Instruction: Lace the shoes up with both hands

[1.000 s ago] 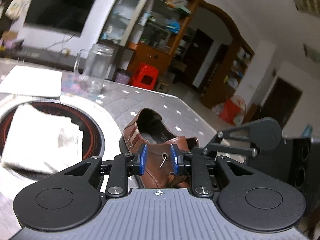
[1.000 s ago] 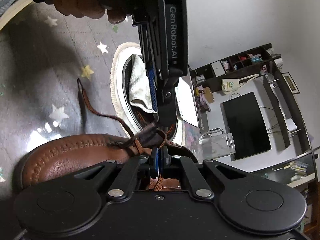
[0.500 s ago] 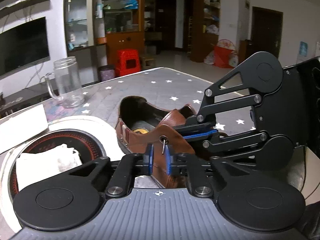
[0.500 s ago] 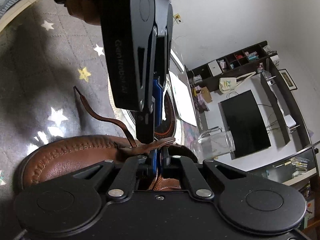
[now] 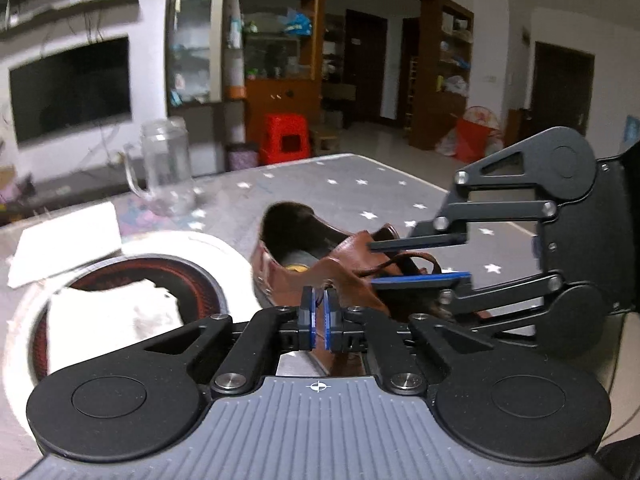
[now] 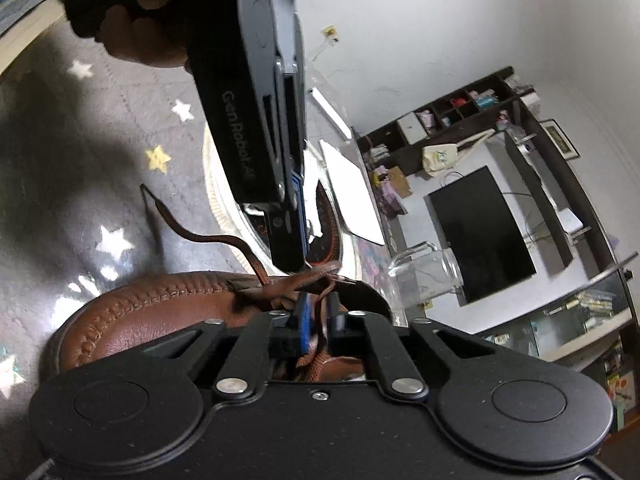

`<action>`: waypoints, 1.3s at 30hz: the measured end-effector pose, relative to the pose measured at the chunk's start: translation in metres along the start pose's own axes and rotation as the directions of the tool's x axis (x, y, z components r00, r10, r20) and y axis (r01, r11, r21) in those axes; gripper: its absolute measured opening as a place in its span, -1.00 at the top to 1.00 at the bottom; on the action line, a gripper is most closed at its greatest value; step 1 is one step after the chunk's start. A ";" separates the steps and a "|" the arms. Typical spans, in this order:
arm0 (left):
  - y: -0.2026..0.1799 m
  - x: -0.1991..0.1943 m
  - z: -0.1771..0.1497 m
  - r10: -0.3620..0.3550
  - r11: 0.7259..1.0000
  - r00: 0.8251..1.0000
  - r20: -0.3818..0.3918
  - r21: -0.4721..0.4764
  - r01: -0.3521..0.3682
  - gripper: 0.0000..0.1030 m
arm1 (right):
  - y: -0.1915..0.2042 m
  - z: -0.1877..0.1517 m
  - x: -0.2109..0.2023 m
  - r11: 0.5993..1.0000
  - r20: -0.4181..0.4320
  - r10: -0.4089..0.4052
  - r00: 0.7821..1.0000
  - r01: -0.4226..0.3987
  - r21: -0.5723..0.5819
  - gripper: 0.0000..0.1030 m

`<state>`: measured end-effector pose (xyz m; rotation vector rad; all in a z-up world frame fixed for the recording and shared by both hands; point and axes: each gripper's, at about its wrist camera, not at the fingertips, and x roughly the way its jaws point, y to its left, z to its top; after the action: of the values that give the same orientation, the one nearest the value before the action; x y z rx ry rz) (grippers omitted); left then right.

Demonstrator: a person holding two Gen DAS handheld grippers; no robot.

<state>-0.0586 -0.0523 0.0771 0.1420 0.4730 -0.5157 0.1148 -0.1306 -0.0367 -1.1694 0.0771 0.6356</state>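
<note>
A brown leather shoe [image 5: 296, 252] lies on the star-patterned table, its toe [image 6: 160, 312] under my right gripper. My left gripper [image 5: 318, 308] is shut on the end of the brown lace where it comes through the eyelet flap. From the right wrist view it reaches down from above onto that flap [image 6: 316, 272]. My right gripper [image 6: 318, 314] hovers over the shoe's throat, its jaws opening, and the lace [image 6: 320, 344] runs loose through the gap between them. The lace's other end [image 6: 192, 236] trails on the table.
A round red-and-black hotplate [image 5: 192, 276] with a white cloth [image 5: 108, 316] on it sits left of the shoe. Behind it lie a white sheet [image 5: 64, 240] and a glass mug [image 5: 166, 164]. A person's hand [image 6: 152, 48] grips the left gripper's handle.
My left gripper has closed on the lace end at the eyelet flap and rolled upright. My right gripper's jaws, shut on the lace before, have parted slightly.
</note>
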 end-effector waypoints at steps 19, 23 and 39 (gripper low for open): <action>0.038 -0.014 0.005 0.191 0.973 0.981 -0.024 -0.129 -0.192 0.92 | 0.011 -0.020 -0.030 0.985 -0.036 -0.024 0.999 0.030 0.171 0.67; 0.046 -0.008 -0.004 0.153 0.973 0.983 -0.097 -0.159 -0.167 0.90 | 0.009 -0.019 -0.033 0.982 -0.025 -0.034 0.999 0.038 0.183 0.45; 0.005 -0.018 -0.014 0.025 0.999 0.986 -0.162 0.026 -0.021 0.32 | 0.007 -0.022 -0.036 0.973 -0.012 -0.021 1.000 0.023 0.232 0.38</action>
<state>-0.0753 -0.0371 0.0735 0.2140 0.6235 -0.4897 0.0870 -0.1633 -0.0383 -0.9463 0.1428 0.5848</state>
